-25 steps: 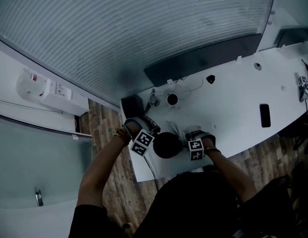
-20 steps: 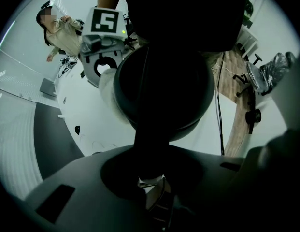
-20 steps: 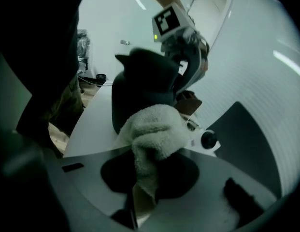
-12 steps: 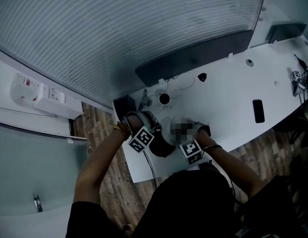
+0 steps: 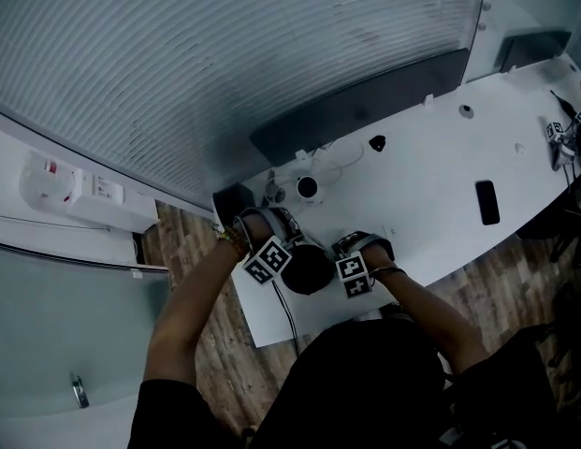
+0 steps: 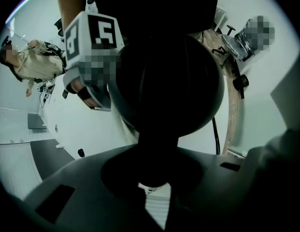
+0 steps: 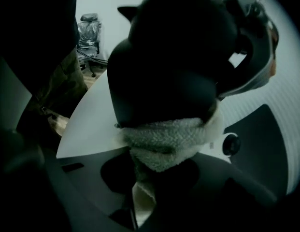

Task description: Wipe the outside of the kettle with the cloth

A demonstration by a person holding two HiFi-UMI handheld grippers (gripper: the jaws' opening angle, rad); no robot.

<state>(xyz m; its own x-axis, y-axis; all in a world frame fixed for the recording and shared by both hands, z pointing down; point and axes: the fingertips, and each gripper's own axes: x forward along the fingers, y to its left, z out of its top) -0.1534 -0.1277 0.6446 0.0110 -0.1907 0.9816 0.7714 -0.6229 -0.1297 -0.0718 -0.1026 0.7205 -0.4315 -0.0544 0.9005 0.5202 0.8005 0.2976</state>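
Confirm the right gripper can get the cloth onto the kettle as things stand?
Likely yes: the right gripper, shut on the cloth, has it pressed against the side of the kettle, nothing between. The left gripper holds the kettle from the opposite side, clear of it.

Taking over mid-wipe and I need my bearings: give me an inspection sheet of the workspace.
Surface: white table.
Job's things: dark kettle at the table's near end; pale cloth pressed against its side.
Clutter: black flat device; small round device.
Grippers: left gripper shut on a narrow part of the kettle; right gripper shut on the cloth.
Cables: dark cable running off the near edge.
Surroundings: blinds; wood floor.
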